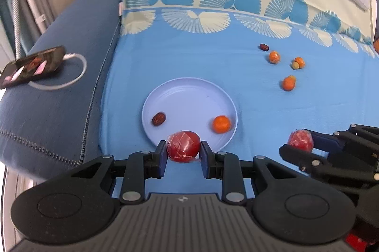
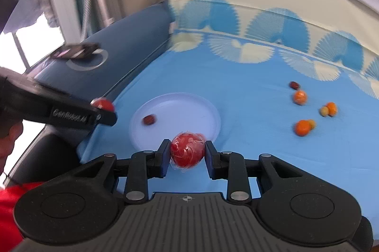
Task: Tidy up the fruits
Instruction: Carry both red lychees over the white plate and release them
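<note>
We see the left gripper (image 1: 182, 153) clamped on a wrapped red fruit (image 1: 183, 145); the right gripper (image 2: 187, 155) clamps another red fruit (image 2: 187, 149); beyond both jaws lies the plate (image 1: 189, 98).

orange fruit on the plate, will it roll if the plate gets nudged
Likely yes: the orange fruit looks round and lies loose near the rim of the shallow plate, so a nudge could send it rolling. The low rim may not stop it. Its skin looks smooth, so probably a little slippery.
</note>
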